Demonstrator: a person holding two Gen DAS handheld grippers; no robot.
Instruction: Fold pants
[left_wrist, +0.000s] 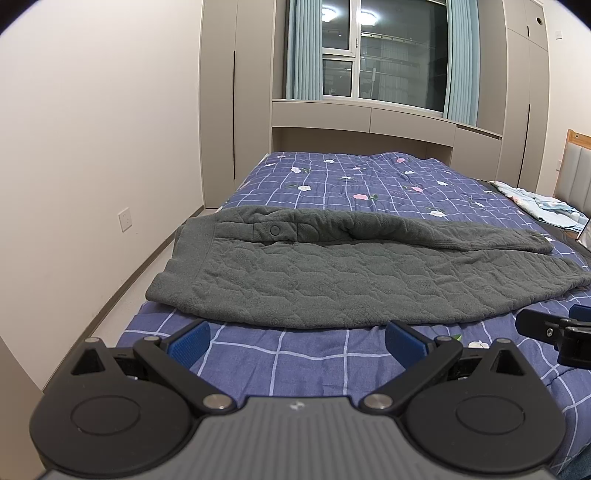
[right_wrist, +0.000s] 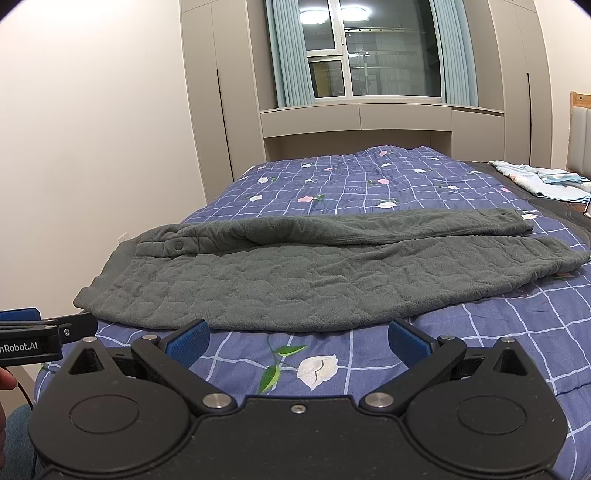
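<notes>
Grey quilted fleece pants (left_wrist: 332, 273) lie across the blue checked bedspread (left_wrist: 314, 362), waistband with a button at the left, legs running right, one leg folded onto the other. They also show in the right wrist view (right_wrist: 314, 277). My left gripper (left_wrist: 295, 341) is open and empty, just short of the pants' near edge. My right gripper (right_wrist: 297, 341) is open and empty, also just short of the near edge. Each gripper shows at the side of the other's view: the right one (left_wrist: 554, 332), the left one (right_wrist: 37, 332).
The bed (right_wrist: 369, 177) runs back to beige cabinets and a curtained window. A white wall and floor gap lie to the left. Light blue folded cloth (right_wrist: 546, 181) lies at the far right near the headboard (left_wrist: 576, 173).
</notes>
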